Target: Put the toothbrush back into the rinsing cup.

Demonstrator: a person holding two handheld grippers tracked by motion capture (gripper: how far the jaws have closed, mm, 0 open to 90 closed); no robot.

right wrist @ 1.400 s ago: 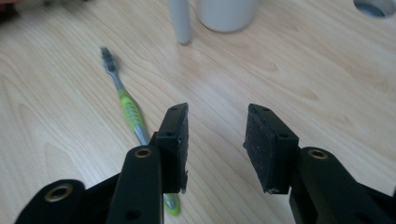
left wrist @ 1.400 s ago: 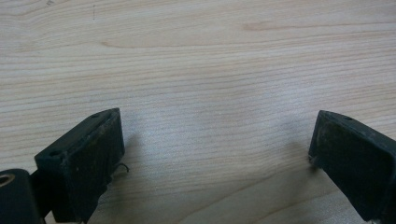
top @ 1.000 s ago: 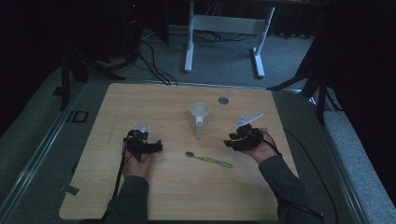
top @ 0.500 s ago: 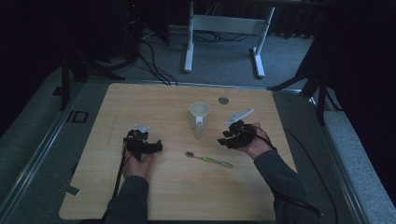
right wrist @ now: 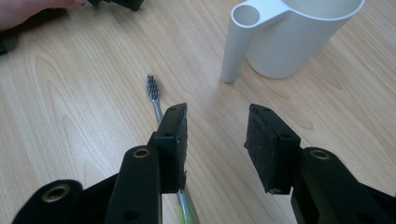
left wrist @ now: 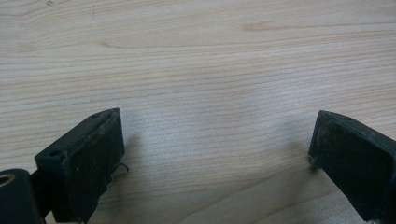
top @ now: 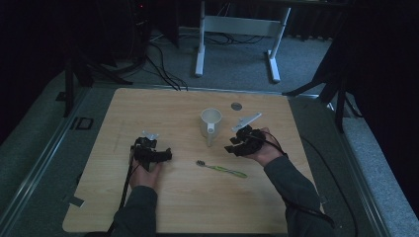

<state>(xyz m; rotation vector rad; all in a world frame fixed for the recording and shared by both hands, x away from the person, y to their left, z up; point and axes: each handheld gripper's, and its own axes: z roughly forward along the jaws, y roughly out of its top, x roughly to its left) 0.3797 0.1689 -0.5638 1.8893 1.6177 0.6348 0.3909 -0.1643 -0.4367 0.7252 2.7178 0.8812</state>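
A white cup [top: 210, 124] with a tubular side holder stands at the table's middle; the right gripper view shows this cup [right wrist: 289, 35] close ahead. A green toothbrush [top: 221, 169] lies flat in front of it, its dark bristle head [right wrist: 152, 87] pointing away from the handle. My right gripper [top: 231, 146] hovers just right of the cup, and the right gripper [right wrist: 215, 135] is open with nothing between its pads, the toothbrush handle passing under its left jaw. My left gripper [top: 165, 155] rests at the left of the table, and the left gripper [left wrist: 217, 149] is wide open over bare wood.
A small grey disc [top: 236, 105] lies near the table's far edge [top: 197, 89]. Cables and a white metal frame [top: 237, 24] stand on the floor beyond the table. Bare wood stretches across the near half of the tabletop [top: 197, 202].
My right gripper has moved left and slightly forward, closer to the cup and over the toothbrush handle. The left gripper has stayed in place.
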